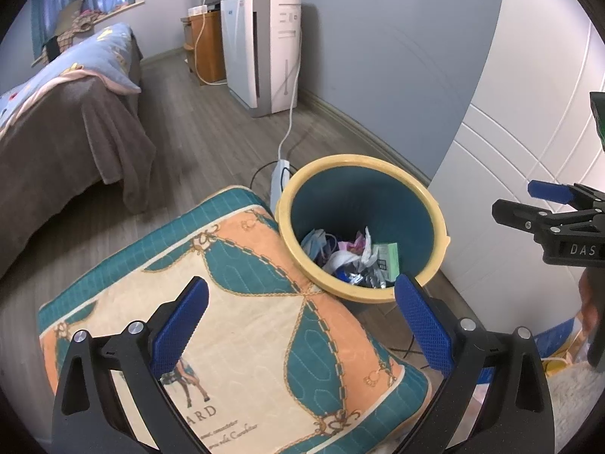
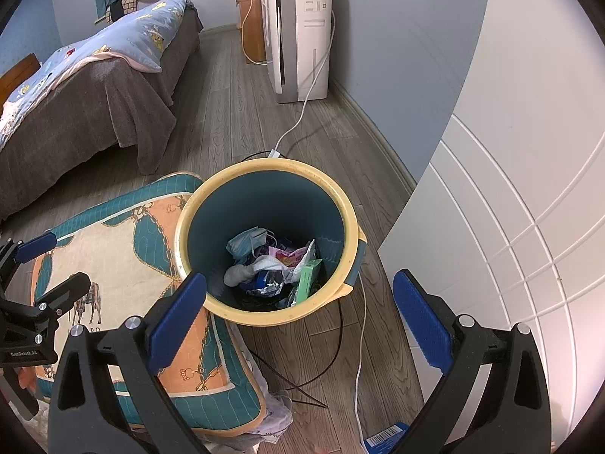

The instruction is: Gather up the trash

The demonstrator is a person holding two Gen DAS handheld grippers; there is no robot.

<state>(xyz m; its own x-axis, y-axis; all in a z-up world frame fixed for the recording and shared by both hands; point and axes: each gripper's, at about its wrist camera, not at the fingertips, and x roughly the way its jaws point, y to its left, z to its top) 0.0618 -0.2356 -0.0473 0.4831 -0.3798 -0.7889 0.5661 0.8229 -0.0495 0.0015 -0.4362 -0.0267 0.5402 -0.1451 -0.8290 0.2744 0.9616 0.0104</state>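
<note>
Both grippers hang above the floor with nothing in them. The left gripper (image 1: 300, 325) has its fingers spread wide over a patterned cushion (image 1: 234, 321), and the right gripper (image 2: 298, 321) is spread just as wide above the near rim of the bin (image 2: 181, 227).

The bin stands on the wooden floor (image 2: 227, 106), touching the cushion's far corner and near a white cabinet door (image 2: 510, 208). It already holds trash (image 2: 272, 265): a crumpled mask, wrappers and a green box, low at the bottom.

This looks like a pause between pieces, with a drop likely just made. The next move calls for finding another scrap; a barcoded blue packet (image 2: 385, 437) lies on the floor by the white cable (image 2: 359, 340), near the right gripper.
</note>
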